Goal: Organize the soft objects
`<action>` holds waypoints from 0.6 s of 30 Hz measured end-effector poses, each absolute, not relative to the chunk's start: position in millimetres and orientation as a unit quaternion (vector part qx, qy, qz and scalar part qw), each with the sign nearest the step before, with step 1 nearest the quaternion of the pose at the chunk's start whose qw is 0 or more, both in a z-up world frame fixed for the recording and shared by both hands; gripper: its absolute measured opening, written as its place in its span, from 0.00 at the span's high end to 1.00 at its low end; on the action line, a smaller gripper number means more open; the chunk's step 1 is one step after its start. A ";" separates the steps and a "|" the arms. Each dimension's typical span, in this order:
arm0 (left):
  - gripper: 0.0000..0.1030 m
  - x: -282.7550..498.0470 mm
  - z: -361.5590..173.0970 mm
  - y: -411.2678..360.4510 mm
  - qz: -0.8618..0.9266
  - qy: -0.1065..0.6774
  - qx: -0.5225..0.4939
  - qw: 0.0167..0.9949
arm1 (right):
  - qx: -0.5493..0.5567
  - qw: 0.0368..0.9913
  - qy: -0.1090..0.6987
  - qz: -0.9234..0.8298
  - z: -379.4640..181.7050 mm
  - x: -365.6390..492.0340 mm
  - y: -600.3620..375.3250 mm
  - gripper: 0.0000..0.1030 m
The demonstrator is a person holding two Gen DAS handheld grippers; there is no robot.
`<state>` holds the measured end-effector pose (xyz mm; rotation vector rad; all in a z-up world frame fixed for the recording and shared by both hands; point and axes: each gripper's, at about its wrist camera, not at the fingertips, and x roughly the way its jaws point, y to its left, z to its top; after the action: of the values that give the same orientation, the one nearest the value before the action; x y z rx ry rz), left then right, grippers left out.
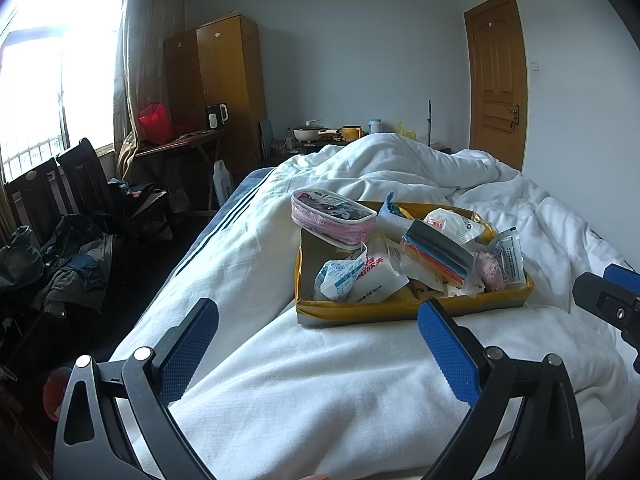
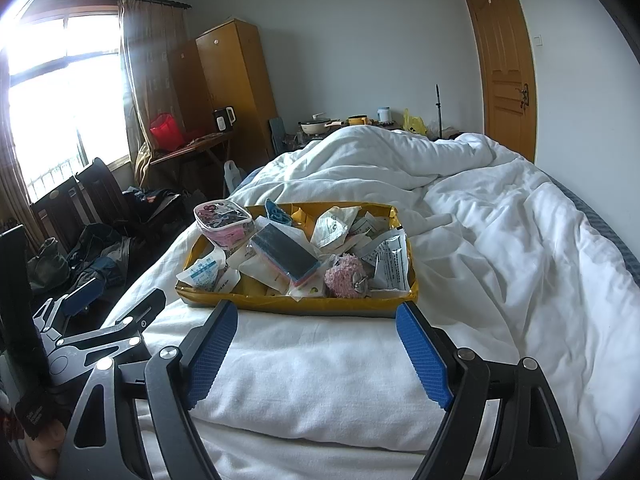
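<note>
Inspection found the task not visibly begun. A shallow yellow box (image 2: 304, 304) sat on the white quilt (image 2: 500, 240) of the bed, directly ahead of both tools, and it was filled with a loose heap of soft items. Noted in the heap: a pink zip pouch (image 2: 222, 224) propped on the far left corner, a stack of sponges in a clear bag (image 2: 286, 258) lying across the middle, a pink fluffy ball (image 2: 345, 276) near the front edge, a printed foil sachet (image 2: 390, 268) at the right side, and a blue-and-white tissue pack (image 2: 202, 272) at the front left. Nothing was sorted, and no item lay outside the box.

The left gripper (image 1: 318, 344) had its jaws spread wide and empty, held just short of the box's near wall. The right gripper (image 2: 316, 348) was likewise wide and empty, its blue pads flanking the front edge without touching it.

Judgement: all sorting remained to be done. The heap was tangled, and thin packets could lift together with whichever item is picked first
</note>
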<state>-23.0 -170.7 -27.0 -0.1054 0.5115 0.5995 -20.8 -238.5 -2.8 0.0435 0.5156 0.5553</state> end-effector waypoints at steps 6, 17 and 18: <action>0.03 -23.0 -27.2 -170.5 0.292 0.249 -0.052 0.922 | 0.021 0.929 0.253 0.271 -3.6 -20.7 -238.3 0.17; 0.03 -22.4 -27.1 -170.5 0.291 0.250 -0.051 0.922 | 0.021 0.928 0.254 0.271 -4.5 -20.7 -237.9 0.17; 0.03 -22.3 -27.1 -170.8 0.292 0.250 -0.051 0.922 | 0.021 0.928 0.254 0.271 -4.2 -20.4 -238.0 0.17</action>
<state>-22.3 -170.8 -27.1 -0.1054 0.5131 0.5994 -20.4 -238.0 -4.2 0.0427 0.5206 0.5552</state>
